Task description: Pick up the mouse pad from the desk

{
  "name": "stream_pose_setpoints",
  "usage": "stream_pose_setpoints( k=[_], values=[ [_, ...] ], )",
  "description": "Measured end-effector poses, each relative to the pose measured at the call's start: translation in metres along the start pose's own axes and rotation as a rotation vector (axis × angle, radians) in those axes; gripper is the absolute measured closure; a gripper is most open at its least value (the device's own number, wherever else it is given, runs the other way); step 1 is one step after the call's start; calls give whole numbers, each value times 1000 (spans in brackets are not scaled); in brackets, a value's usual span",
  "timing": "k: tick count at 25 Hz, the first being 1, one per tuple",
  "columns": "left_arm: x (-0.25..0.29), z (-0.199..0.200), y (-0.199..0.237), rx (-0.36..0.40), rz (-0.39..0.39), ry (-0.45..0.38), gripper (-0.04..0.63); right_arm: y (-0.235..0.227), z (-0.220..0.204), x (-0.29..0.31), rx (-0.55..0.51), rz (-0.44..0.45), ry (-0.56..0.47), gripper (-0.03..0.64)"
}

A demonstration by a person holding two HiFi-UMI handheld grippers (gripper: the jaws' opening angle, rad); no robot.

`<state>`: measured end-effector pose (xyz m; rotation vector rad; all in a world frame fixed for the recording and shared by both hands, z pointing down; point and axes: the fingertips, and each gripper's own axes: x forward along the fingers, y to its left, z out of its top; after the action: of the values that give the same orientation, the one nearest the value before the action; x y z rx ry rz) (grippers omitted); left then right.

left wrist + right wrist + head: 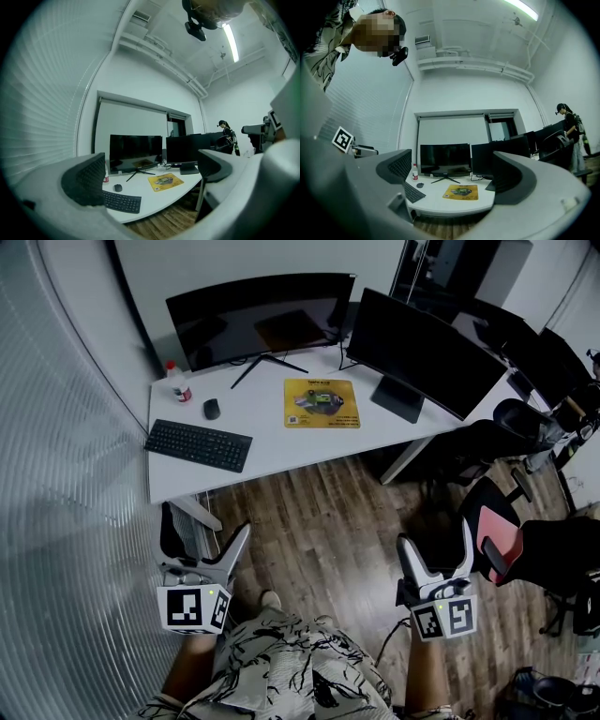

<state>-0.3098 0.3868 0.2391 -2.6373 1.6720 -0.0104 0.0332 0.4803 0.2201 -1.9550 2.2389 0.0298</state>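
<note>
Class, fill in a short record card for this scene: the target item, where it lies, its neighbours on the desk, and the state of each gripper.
target: yellow mouse pad
place: flat on the white desk, in front of two dark monitors
neighbours: mouse and black keyboard to its left in the head view, bottle at the far corner
left gripper: open, empty, well short of the desk
right gripper: open, empty, well short of the desk
pad status: untouched
</note>
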Motion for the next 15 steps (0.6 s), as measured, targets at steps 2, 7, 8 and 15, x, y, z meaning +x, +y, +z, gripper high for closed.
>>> stream_pose_setpoints(
  k=[2, 7, 8, 15],
  values=[
    [8, 6, 4, 1, -6, -16, -6, 4, -1, 4, -4, -7, 5, 86],
    [24, 16, 19, -16, -32, -46, -6, 18, -1, 14, 39, -41, 7, 85],
    [26, 15, 22, -21, -39, -43, -6, 22, -1, 15, 44, -47, 4, 84],
    [35, -4, 39, -30, -57, -11, -6, 32, -11, 22, 63, -94, 1, 84]
  ],
)
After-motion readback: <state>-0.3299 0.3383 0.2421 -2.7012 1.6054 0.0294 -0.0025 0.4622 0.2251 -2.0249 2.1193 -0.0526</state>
